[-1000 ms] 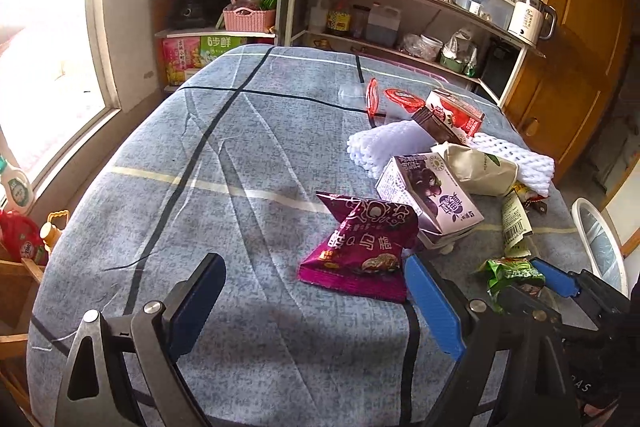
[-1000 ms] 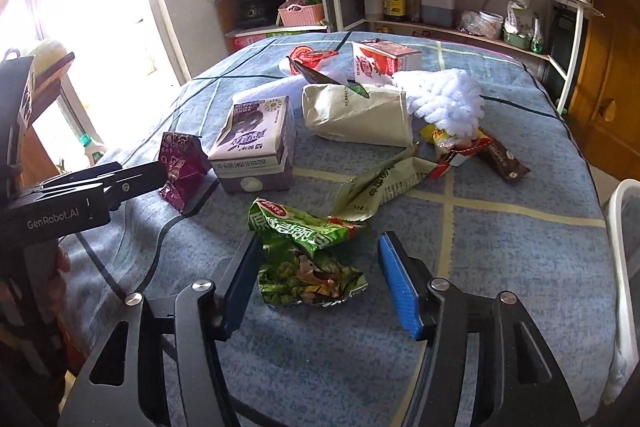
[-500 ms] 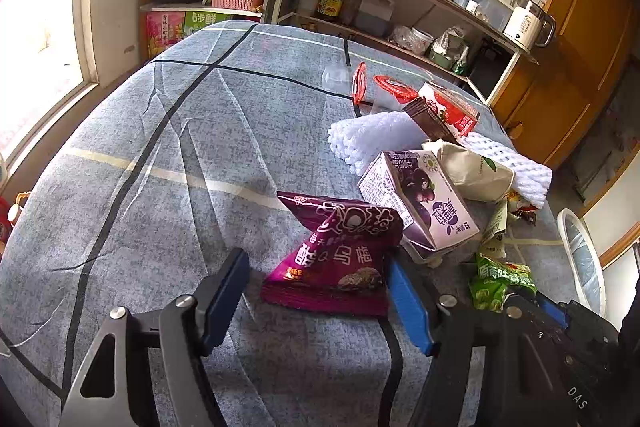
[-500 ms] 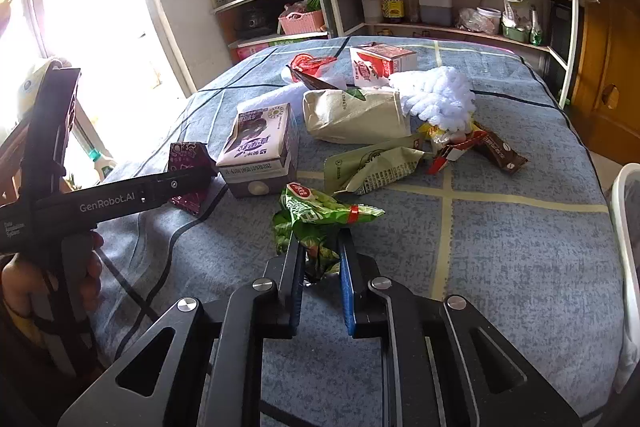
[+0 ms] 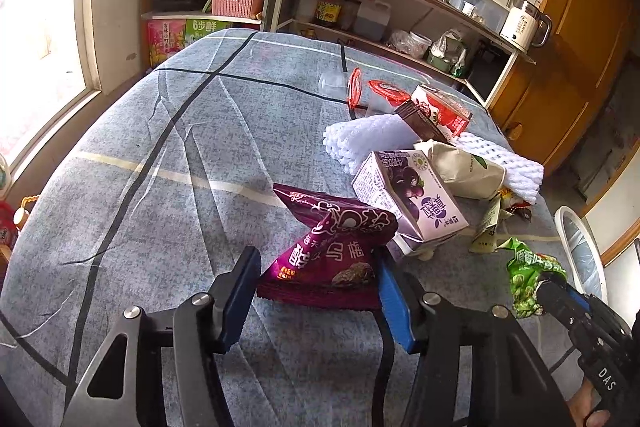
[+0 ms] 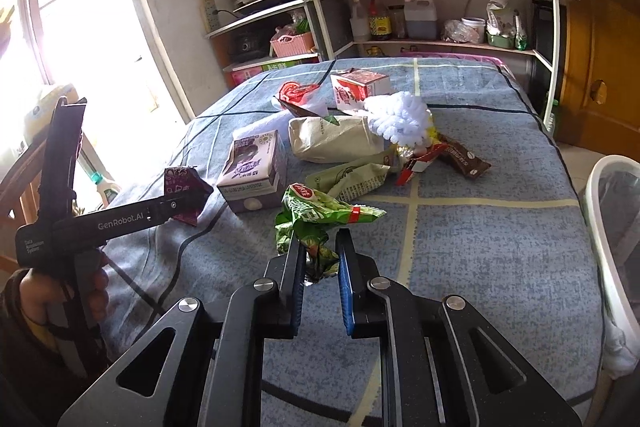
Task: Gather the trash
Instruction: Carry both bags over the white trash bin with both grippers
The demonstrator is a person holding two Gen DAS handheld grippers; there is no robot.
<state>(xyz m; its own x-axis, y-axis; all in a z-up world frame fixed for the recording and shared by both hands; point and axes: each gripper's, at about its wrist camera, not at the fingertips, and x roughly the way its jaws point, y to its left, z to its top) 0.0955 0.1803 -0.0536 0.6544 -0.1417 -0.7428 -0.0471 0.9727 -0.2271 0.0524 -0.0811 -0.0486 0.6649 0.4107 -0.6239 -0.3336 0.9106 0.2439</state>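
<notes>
Left wrist view: the left gripper has moved forward; its fingers now stand apart on either side of the purple snack bag at lower centre, ready to close on it. Right wrist view: the right gripper has clamped on the green wrapper at centre and lifted it off the surface; one piece is secured; a white bin waits at right edge.

The left gripper stands wide-jawed, a purple snack bag lying between its fingers on the blue tablecloth. At two o'clock — a purple carton; at four o'clock — a green wrapper pinched by the right gripper.
</notes>
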